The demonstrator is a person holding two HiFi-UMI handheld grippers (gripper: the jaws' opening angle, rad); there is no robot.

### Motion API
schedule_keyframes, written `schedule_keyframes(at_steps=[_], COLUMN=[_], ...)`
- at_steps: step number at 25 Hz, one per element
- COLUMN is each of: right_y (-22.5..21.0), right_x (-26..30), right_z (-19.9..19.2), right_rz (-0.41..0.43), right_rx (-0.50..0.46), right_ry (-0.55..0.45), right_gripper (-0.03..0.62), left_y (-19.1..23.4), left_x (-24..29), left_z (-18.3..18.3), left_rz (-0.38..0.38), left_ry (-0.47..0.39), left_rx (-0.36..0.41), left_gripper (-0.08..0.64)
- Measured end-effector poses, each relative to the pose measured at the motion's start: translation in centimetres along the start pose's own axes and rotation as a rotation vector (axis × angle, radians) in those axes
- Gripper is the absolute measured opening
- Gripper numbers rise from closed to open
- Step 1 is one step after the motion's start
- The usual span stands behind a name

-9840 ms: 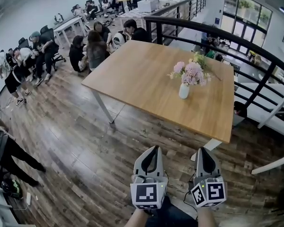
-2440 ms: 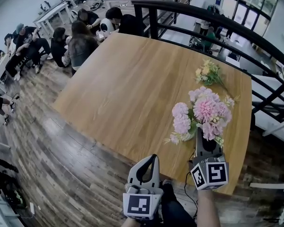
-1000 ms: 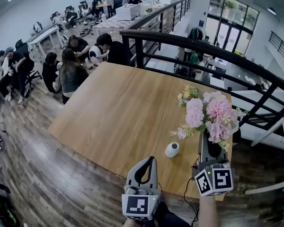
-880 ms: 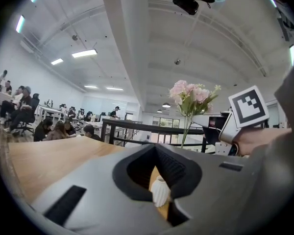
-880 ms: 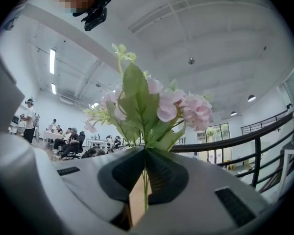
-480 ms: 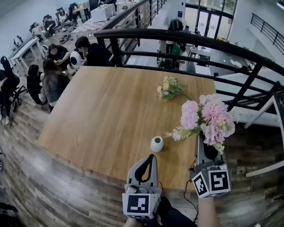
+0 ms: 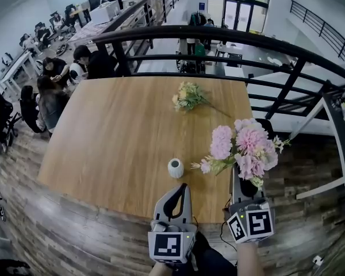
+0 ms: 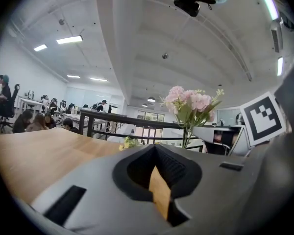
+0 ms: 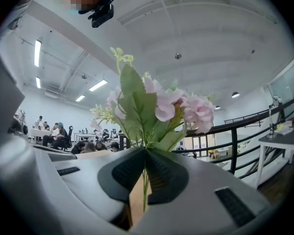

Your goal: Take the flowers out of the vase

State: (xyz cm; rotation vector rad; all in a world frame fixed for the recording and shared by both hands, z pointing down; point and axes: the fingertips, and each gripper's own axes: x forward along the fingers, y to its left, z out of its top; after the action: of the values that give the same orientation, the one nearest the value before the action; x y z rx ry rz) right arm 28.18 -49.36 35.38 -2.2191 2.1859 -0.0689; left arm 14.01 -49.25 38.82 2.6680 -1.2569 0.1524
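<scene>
Big wooden table (image 7: 115, 137) fills the middle of the head view, and a black railing (image 7: 218, 35) curves round its far side. Seated people (image 7: 49, 88) are off its left end.

Down at the near edge, two grippers side by side. The right gripper (image 7: 243, 180) points level, its fingers pinched tight on the thin green stems. Its own view shows the stems running straight down between the two dark pads. The left gripper (image 7: 182, 188) sits just beside it, fingers pressed together, carrying nothing.

And there's the prize: the pink flower bunch (image 7: 245, 147) is out of the vase, up in the air over the table's near right corner, blooms fanned above the right gripper.

A smaller yellow flower bunch (image 7: 187, 96) lies flat on the far side of the table, well apart from the pink one.

Smallest of all, the white vase (image 7: 175, 167) stands upright on the wood, near the front edge, just ahead of the left gripper's tips and left of the pink blooms.
</scene>
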Motion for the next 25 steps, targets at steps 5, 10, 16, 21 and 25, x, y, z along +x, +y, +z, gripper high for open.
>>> schedule_keyframes(at_steps=[5, 10, 16, 21, 25], right_y=[-1.1, -1.8, -2.6, -3.0, -3.2], right_x=[-0.8, -1.2, -1.5, -1.4, -1.4], right_z=[-1.6, -2.7, -3.5, -3.9, -3.9], right_rz=[-0.017, -0.023, -0.045, -0.059, -0.059], right_rx=[0.017, 0.020, 0.026, 0.025, 0.027], right_ry=[0.030, 0.046, 0.061, 0.065, 0.067], right_gripper=[0.020, 0.020, 0.020, 0.020, 0.019], left_y=[-1.1, -1.9, -2.5, -2.8, -2.9], left_x=[0.9, 1.9, 2.9, 3.5, 3.6], left_z=[-0.7, -1.2, -1.8, -1.9, -1.9], left_rz=[-0.021, -0.035, -0.049, -0.067, -0.069], left_ry=[0.018, 0.028, 0.027, 0.041, 0.044], left_rx=[0.002, 0.006, 0.015, 0.008, 0.005], left_gripper=[0.032, 0.032, 0.032, 0.032, 0.032])
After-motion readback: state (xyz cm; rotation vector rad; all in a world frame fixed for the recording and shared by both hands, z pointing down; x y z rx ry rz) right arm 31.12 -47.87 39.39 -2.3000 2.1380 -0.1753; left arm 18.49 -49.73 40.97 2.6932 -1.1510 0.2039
